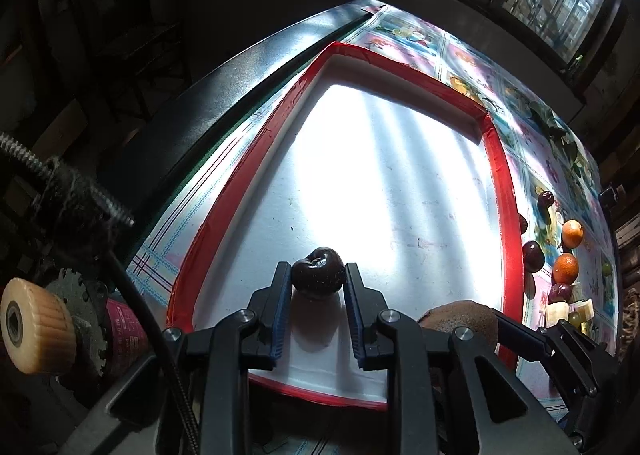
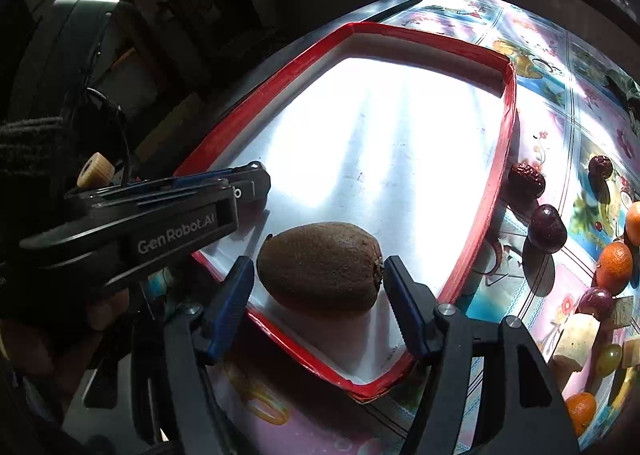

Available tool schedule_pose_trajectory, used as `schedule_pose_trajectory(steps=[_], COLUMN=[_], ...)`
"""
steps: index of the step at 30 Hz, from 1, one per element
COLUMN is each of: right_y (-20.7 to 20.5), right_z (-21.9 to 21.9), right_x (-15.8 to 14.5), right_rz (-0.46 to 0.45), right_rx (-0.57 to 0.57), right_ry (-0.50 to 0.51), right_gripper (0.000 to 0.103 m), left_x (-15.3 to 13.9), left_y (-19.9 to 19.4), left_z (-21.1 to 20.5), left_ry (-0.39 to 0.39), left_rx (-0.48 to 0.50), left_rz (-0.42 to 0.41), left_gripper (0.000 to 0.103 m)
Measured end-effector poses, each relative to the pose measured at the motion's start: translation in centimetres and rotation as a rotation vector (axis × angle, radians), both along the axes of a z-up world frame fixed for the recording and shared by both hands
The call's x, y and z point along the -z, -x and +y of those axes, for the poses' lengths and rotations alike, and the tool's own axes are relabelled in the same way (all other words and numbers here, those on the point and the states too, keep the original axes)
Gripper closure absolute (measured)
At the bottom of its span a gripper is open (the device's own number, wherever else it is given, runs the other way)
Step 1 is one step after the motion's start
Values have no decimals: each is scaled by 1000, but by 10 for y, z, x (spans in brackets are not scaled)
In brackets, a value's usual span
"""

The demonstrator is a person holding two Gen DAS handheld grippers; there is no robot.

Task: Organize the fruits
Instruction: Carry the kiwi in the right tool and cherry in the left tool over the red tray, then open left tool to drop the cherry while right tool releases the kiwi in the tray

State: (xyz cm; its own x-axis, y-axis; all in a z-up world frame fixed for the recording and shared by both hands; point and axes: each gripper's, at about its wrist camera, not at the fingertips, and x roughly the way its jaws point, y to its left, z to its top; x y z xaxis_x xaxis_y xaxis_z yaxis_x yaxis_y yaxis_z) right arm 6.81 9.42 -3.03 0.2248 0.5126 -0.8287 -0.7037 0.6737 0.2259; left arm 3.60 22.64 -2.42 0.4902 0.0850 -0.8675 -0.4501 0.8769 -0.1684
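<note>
A white tray with a red rim point(image 1: 505, 191) point(image 2: 505, 127) lies on the patterned tablecloth. My left gripper point(image 1: 318, 275) is shut on a dark plum point(image 1: 318, 273), low over the tray's near part. My right gripper point(image 2: 318, 267) holds a brown kiwi point(image 2: 320, 265) between its blue pads, over the tray's near corner; the pads touch its ends. The kiwi also shows in the left wrist view point(image 1: 460, 321). The left gripper's body shows in the right wrist view point(image 2: 132, 223), to the left of the kiwi.
To the right of the tray lie dark plums point(image 2: 547, 229), a wrinkled red date point(image 2: 527, 179), oranges point(image 2: 614, 267) point(image 1: 573, 233), a grape point(image 2: 608, 359) and pale cut fruit pieces point(image 2: 576, 339). The table's left edge drops off beside the tray. A window runs behind.
</note>
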Motion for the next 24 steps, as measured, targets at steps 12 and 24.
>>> schedule_pose_trajectory(steps=[12, 24], right_y=[14, 39], right_z=[-35, -115], right_x=[-21, -43], right_rz=[-28, -45], right_rx=[37, 136], right_ry=[-57, -139], right_gripper=[23, 22], left_x=[-13, -44], left_y=[8, 19], left_z=[-9, -40], left_ry=[-10, -25], left_rx=[-15, 20], left_rz=[-12, -79], left_gripper=[50, 49])
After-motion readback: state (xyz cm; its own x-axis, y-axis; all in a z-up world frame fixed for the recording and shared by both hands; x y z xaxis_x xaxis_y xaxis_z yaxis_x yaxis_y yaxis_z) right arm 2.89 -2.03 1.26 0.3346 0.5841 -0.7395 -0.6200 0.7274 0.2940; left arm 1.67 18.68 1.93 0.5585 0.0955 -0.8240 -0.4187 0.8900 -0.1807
